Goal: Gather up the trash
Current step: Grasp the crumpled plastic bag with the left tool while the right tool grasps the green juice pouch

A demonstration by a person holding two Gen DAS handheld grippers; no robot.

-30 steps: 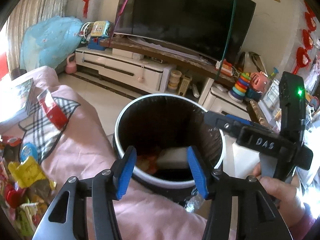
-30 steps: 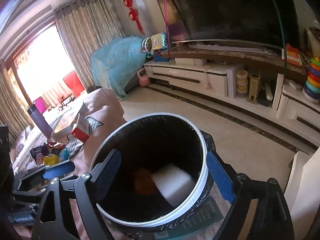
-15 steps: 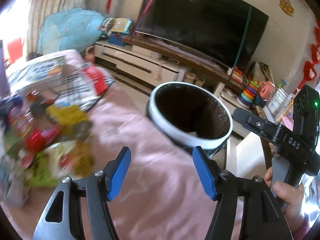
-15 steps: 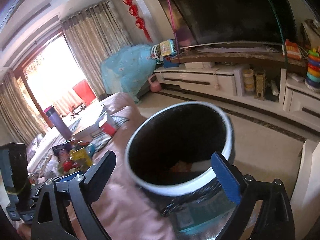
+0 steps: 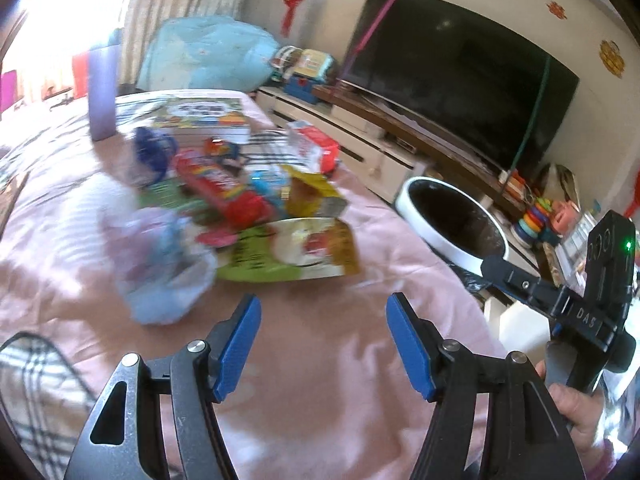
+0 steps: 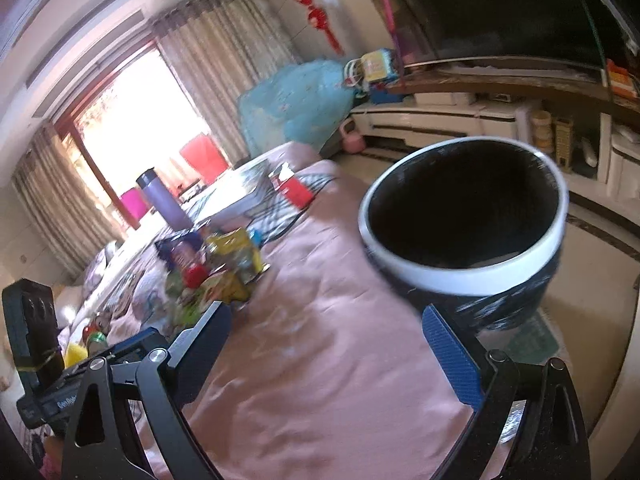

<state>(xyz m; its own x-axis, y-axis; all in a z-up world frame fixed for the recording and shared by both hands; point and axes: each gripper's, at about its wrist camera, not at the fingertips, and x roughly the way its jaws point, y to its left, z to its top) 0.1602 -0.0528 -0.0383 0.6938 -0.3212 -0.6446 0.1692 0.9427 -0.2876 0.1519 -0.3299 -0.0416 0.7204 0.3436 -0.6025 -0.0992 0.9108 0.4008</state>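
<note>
Trash [image 5: 256,216] lies heaped on the pink table cover [image 5: 320,360]; both grippers empty.
Left wrist view: the wrappers sit at 11 o'clock from the left gripper [image 5: 322,348], jaws moderately apart, nothing between; bin [image 5: 454,220] at 2 o'clock.
Right wrist view: the right gripper [image 6: 332,354] gapes wide, empty; pile [image 6: 216,272] at 10 o'clock, bin at 1 o'clock.

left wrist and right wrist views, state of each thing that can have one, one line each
left gripper: jaws open, nothing between them
right gripper: jaws wide open, nothing between them
trash bin: upright, no lid, lined with a black bag
yellow snack bag: torn open, lying on the pink cover
purple bottle: upright, cap on
television: off
</note>
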